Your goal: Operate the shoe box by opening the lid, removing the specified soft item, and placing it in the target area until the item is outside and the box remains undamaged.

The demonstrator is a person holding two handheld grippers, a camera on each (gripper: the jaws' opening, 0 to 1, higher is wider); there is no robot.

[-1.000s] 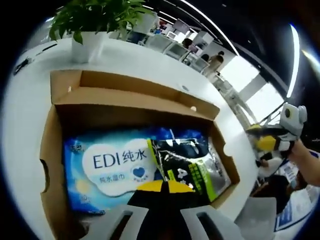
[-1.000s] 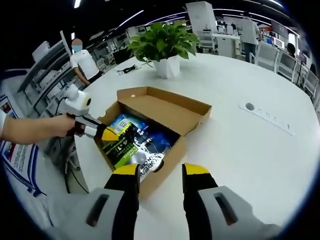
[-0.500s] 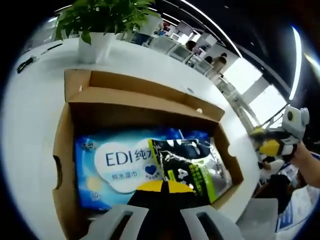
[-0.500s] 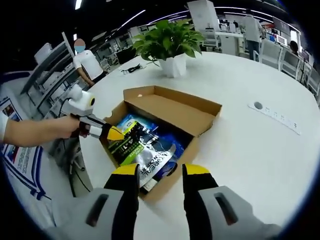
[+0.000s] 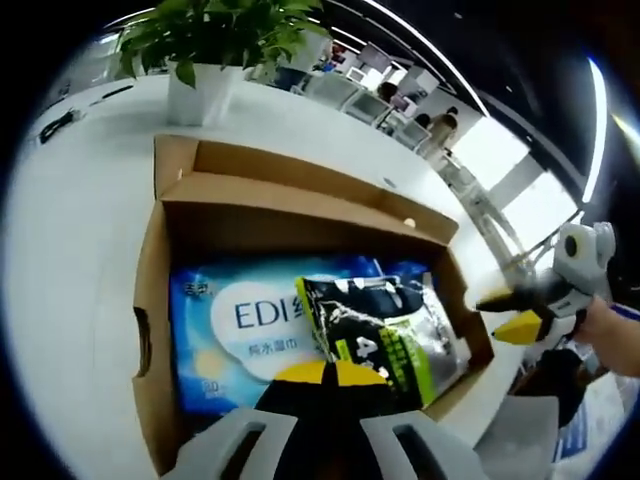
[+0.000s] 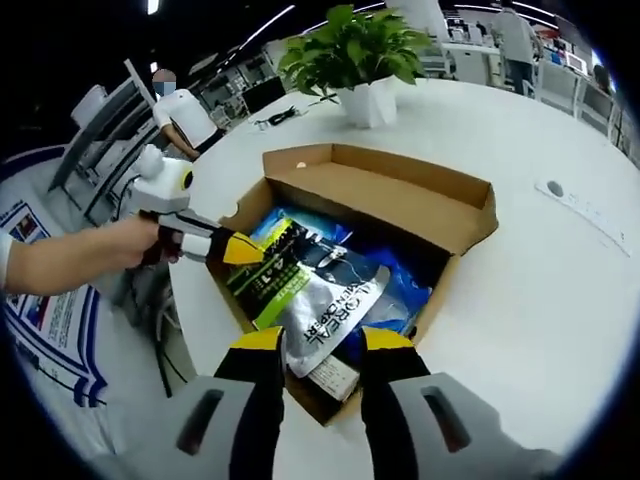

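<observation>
An open cardboard shoe box (image 5: 150,330) (image 6: 400,190) lies on a white table, its lid folded back on the far side. Inside lie a blue wet-wipes pack (image 5: 250,320) (image 6: 400,290) and, partly on top of it, a black, green and silver pouch (image 5: 385,325) (image 6: 310,290). My left gripper (image 5: 325,372) (image 6: 245,250) is shut, with its yellow tips over the pouch's edge at one short end of the box. My right gripper (image 6: 323,340) (image 5: 505,312) stands open above the box's near wall and the pouch's end, with nothing between its fingers.
A potted green plant (image 5: 210,40) (image 6: 365,50) stands beyond the box on the round white table (image 5: 70,220) (image 6: 560,280). A round socket (image 6: 555,188) is set into the tabletop. A person (image 6: 185,110) stands by desks in the background. The table edge runs close to the box.
My right gripper has moved in towards the box and now hangs over its near wall. The left gripper stays shut at the pouch's edge, and its view has shifted slightly.
</observation>
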